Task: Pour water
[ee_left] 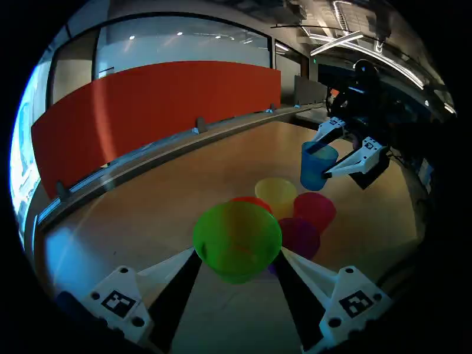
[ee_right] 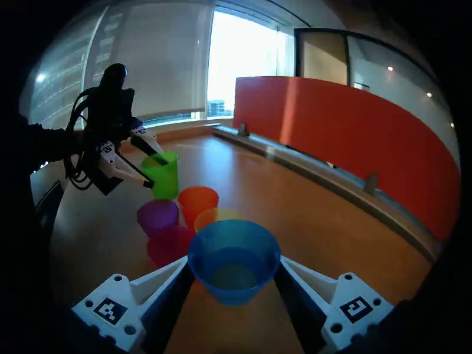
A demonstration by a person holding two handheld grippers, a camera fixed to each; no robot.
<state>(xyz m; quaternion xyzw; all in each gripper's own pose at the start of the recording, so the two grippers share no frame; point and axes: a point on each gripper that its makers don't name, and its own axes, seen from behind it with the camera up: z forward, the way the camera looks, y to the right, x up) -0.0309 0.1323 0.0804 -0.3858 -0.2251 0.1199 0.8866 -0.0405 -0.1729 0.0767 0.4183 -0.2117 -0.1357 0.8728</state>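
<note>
Clamping a translucent green plastic cup between both fingers of the left gripper, jaws parted just to the cup's width and pressing on its sides, rim up. From the right gripper view, held just off the brown wooden tabletop, at the edge of a cluster of four more plastic cups. Likewise clamped, in the right gripper: a translucent blue plastic cup, upright, both fingers against its walls, jaws open only as wide as the cup. Raised clear of the table in the left gripper view, just beyond the cluster. Perhaps a little water low in the blue cup, but too unclear to tell. Standing close together on the table between the two held cups: a yellow cup, an orange-red cup, a pink cup and a purple cup, several touching or overlapping in view. Running along the table's far edge, a long red-orange partition panel. Behind the left gripper, a bright window.
</note>
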